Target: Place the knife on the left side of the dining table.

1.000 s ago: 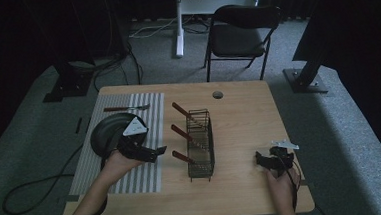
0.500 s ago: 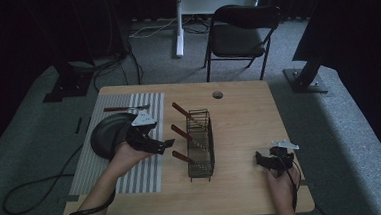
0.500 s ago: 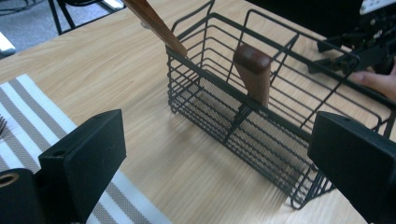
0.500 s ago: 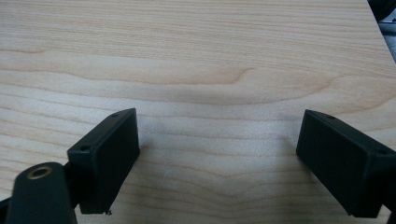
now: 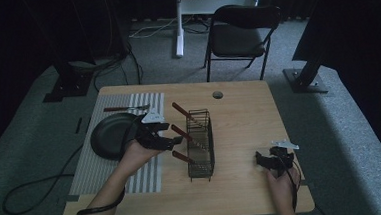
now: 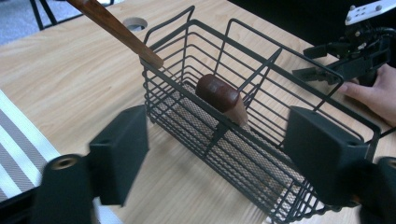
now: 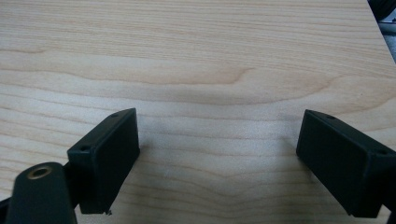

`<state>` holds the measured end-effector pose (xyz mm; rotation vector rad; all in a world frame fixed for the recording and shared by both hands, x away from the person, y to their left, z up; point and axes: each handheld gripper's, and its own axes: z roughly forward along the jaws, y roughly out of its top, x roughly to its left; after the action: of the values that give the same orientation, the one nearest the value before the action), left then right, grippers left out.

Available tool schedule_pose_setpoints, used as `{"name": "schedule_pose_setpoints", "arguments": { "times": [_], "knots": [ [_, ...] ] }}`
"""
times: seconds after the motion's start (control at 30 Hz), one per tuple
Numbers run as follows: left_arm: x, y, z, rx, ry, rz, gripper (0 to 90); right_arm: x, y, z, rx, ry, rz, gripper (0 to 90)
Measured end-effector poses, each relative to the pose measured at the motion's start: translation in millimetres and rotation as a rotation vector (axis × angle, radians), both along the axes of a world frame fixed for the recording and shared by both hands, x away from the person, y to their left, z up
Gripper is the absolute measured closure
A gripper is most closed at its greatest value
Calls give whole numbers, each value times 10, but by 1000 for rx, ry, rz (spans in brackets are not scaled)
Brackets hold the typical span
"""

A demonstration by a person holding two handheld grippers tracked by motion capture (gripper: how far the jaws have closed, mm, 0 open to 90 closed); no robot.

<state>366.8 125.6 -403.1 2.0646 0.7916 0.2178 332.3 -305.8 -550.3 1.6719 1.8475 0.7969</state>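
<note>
A black wire basket [image 5: 201,143] stands mid-table with three wooden-handled utensils leaning out of its left side. My left gripper [image 5: 167,142] is open, just left of the basket, pointing at the middle handle [image 5: 180,132]. In the left gripper view the rounded end of that handle [image 6: 219,95] lies ahead between the open jaws of the left gripper [image 6: 219,161], and another handle [image 6: 114,28] crosses above the basket [image 6: 261,116]. My right gripper [image 5: 265,159] rests open near the table's front right, over bare wood; in its own view the right gripper [image 7: 217,158] holds nothing.
A dark plate [image 5: 107,137] sits on a striped placemat [image 5: 89,169] at the left, with a utensil [image 5: 123,108] lying beyond it. A round cable hole [image 5: 218,94] is near the far edge. A chair [image 5: 244,34] stands behind the table.
My left gripper has moved right, from over the plate's edge to the basket's left side. The right gripper has stayed still.
</note>
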Motion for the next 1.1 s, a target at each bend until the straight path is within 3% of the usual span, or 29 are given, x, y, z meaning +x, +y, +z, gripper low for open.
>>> {"name": "schedule_pose_setpoints", "arguments": {
  "times": [0.1, 0.27, 0.37, 0.47, 0.57, 0.73, 0.83, 1.1],
  "knots": [
    [-4, -18, 5, -27, 24, 17, 362, 0, 0, 0, 0, 0, 0, 122],
    [-26, -50, 17, -35, 35, 62, 518, 0, 0, -1, 0, -1, 0, 123],
    [-25, -38, 25, -61, 54, 66, 563, 0, 0, 0, 0, -1, 0, 122],
    [-30, -44, 21, -63, 60, 66, 667, 0, 0, -1, 0, -1, 0, 122],
    [-48, -61, 5, -59, 62, 56, 705, 0, 0, 0, 0, -1, 0, 123],
    [-64, -57, -3, -107, 72, 23, 796, 0, 0, 1, 0, 1, 0, 123],
    [-143, -103, 29, -102, 33, 4, 815, 0, 0, 1, 0, 1, 1, 122],
    [-216, -85, 131, -113, 2, -17, 818, 0, 1, 0, 1, 0, -1, 123]
  ]
}}
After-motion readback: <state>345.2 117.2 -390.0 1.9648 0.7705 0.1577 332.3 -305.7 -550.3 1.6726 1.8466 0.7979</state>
